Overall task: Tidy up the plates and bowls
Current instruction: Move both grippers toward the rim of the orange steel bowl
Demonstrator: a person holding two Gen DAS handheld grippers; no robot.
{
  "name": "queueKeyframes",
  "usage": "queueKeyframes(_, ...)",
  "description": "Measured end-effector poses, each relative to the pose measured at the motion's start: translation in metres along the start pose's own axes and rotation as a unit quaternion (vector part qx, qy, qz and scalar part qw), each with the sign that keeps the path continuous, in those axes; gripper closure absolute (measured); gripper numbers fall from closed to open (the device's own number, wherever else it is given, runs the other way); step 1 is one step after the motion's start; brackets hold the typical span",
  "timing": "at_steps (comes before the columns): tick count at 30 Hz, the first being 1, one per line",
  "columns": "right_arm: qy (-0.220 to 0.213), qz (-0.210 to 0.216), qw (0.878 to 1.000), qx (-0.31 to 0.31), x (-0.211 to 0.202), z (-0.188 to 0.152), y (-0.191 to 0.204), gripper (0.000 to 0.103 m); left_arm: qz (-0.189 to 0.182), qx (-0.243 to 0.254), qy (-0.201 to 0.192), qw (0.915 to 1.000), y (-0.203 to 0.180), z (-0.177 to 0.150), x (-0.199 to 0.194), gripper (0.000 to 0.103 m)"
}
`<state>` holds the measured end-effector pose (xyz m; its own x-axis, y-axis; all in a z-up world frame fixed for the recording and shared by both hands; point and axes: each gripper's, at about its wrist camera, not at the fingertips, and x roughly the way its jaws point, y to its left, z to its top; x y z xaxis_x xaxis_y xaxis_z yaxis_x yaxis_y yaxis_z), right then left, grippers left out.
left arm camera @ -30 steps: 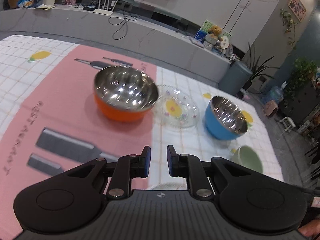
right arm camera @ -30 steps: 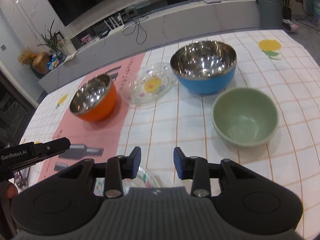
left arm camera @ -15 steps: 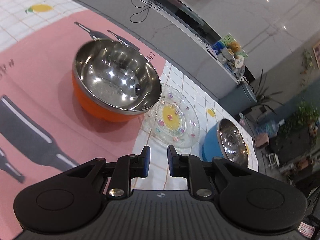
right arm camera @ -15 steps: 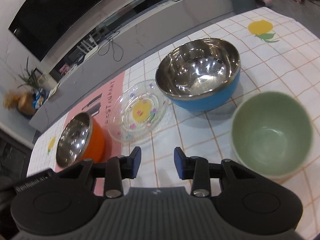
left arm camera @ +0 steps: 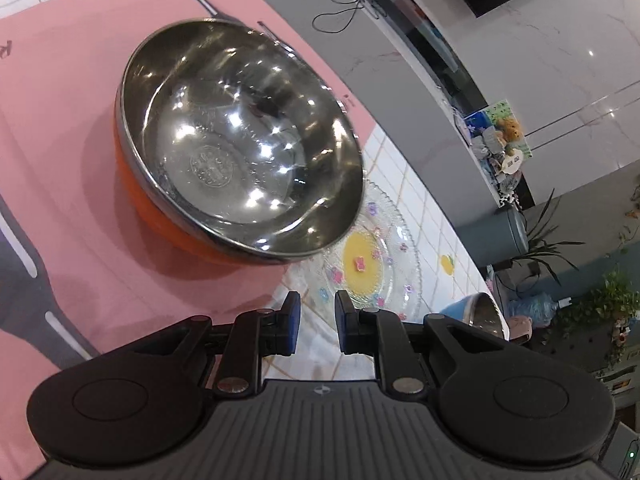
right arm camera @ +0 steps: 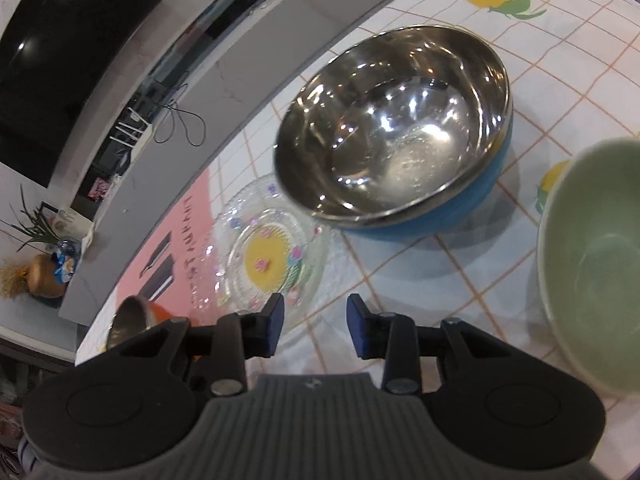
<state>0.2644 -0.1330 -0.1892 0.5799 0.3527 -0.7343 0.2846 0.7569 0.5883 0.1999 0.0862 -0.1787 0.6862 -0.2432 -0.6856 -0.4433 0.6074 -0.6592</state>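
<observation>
An orange bowl with a steel inside (left arm camera: 240, 152) stands on the pink mat, close ahead of my left gripper (left arm camera: 316, 320), which is open and empty. A clear glass plate with a yellow centre (left arm camera: 372, 268) lies just right of that bowl and shows in the right wrist view too (right arm camera: 268, 256). A blue bowl with a steel inside (right arm camera: 396, 128) stands beyond my right gripper (right arm camera: 316, 328), which is open and empty. A green bowl (right arm camera: 592, 248) is at the right edge. The orange bowl (right arm camera: 136, 316) peeks out at the left.
The table has a white checked cloth (right arm camera: 560, 40) with a pink mat (left arm camera: 60, 120). A grey counter (left arm camera: 400, 40) with cables and boxes runs behind the table. The blue bowl's rim (left arm camera: 480, 312) shows to the right in the left wrist view.
Both grippers have moved forward and lower toward the dishes. The orange bowl now fills the left wrist view; the blue bowl and glass plate loom larger in the right wrist view.
</observation>
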Motion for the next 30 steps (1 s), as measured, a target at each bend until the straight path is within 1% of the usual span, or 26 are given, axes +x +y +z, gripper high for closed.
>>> queueKeyframes(3, 0.005, 0.000, 1.000, 0.007, 0.005, 0.003, -0.002, 0.068, 0.002, -0.002, -0.002, 1.0000, 0.001, 0.002, 0.005, 0.083)
queueKeyframes(9, -0.003, 0.001, 1.000, -0.015, 0.013, 0.007, 0.005, 0.068, 0.007, -0.012, -0.005, 0.9999, 0.001, 0.005, 0.013, 0.084)
queueKeyframes(10, -0.002, 0.002, 1.000, -0.018, 0.014, 0.008, 0.006, 0.071, 0.003, -0.018, -0.005, 0.9998, 0.002, 0.005, 0.015, 0.084)
queueKeyframes(11, -0.001, 0.001, 1.000, -0.022, 0.015, 0.008, 0.007, 0.078, 0.000, -0.022, -0.003, 0.9998, 0.002, 0.007, 0.017, 0.084)
queueKeyframes(13, 0.003, -0.001, 1.000, -0.029, 0.018, 0.009, 0.006, 0.087, -0.004, -0.023, -0.001, 0.9997, 0.001, 0.007, 0.019, 0.085)
queueKeyframes(14, 0.004, 0.000, 1.000, -0.031, 0.019, 0.008, 0.006, 0.091, -0.003, -0.021, -0.001, 0.9998, 0.001, 0.007, 0.020, 0.087)
queueKeyframes(16, 0.003, 0.001, 0.999, -0.032, 0.021, 0.007, 0.004, 0.094, 0.004, -0.021, -0.001, 0.9998, 0.001, 0.007, 0.022, 0.095)
queueKeyframes(19, 0.000, 0.005, 0.999, -0.038, 0.021, 0.009, 0.003, 0.094, 0.000, -0.032, 0.001, 0.9995, 0.003, 0.007, 0.022, 0.096)
queueKeyframes(24, 0.004, 0.001, 0.999, -0.052, 0.019, 0.007, 0.006, 0.095, 0.010, -0.029, 0.006, 0.9995, 0.003, 0.004, 0.018, 0.096)
queueKeyframes(28, 0.008, -0.001, 0.998, -0.063, 0.009, 0.002, 0.004, 0.095, 0.016, -0.026, 0.015, 0.9994, 0.004, -0.002, 0.005, 0.095)
queueKeyframes(30, 0.009, -0.005, 0.997, -0.075, 0.000, -0.003, 0.004, 0.095, 0.020, -0.016, 0.020, 0.9995, 0.004, -0.007, -0.004, 0.095)
